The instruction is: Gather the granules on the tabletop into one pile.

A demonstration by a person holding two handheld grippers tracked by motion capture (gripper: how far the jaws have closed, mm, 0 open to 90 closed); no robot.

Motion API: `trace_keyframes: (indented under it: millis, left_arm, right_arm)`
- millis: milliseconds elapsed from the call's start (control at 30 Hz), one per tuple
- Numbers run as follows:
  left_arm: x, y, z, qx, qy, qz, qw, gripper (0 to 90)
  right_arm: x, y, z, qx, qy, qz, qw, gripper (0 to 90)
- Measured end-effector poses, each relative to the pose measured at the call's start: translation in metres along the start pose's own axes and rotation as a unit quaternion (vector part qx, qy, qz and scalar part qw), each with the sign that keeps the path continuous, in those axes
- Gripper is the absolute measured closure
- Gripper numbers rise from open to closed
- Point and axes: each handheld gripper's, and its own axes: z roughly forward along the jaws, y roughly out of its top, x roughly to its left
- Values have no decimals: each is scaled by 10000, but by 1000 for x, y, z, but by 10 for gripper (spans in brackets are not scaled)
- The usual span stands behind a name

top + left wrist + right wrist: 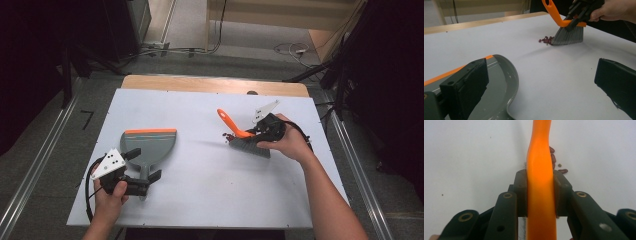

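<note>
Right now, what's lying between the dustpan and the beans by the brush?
Nothing: between the dustpan and the red beans at the brush is bare white table, as the high view shows.

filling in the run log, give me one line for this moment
right gripper: shut on brush | bristles beside beans | left gripper: open astride dustpan handle | table

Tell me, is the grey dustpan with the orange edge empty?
It looks empty: the grey dustpan with the orange edge shows a bare tray, and the small dark red beans lie on the white table.
</note>
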Motion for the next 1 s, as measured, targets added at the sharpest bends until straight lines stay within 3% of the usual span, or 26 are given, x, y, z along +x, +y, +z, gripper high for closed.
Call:
trace_keyframes:
  millis: [100,233,333,400,533,600,667,733,767,800,900,1000]
  left_arm:
    - [0,0,0,3,-2,0,10000,0]
    - [-1,0,1,1,-6,8,10000,0]
    - [-2,1,2,18,-22,23,10000,0]
    - [-3,1,2,13,-21,25,10000,0]
    - [-2,1,0,10,-2,22,10000,0]
    - [0,0,-1,4,-13,14,10000,0]
    - [0,0,0,0,-17,0,10000,0]
    - [1,-1,0,0,-27,3,10000,0]
    - [1,-1,0,2,-24,-1,10000,0]
    - [1,-1,0,5,-25,-10,10000,0]
    - [2,-1,1,10,-30,-12,10000,0]
    - [1,0,1,19,-20,0,10000,0]
  right_arm:
    - [6,8,-5,-17,11,-42,10000,685]
    - [16,26,-12,-153,-192,286,9993,684]
    - [21,42,-10,-319,-242,974,9944,684]
    - [25,53,-1,-389,-236,1521,9873,684]
    - [25,66,27,-334,-257,2449,9686,684]
    - [20,66,40,-232,-311,2777,9599,684]
    - [14,62,48,-148,-385,3142,9485,685]
    - [7,56,51,-96,-567,3389,9391,684]
    - [4,52,50,-149,-541,3539,9336,684]
    - [2,49,48,-164,-549,3630,9300,683]
    - [-1,39,41,-164,-662,3758,9242,682]
    - [-3,29,35,-171,-756,3801,9217,681]
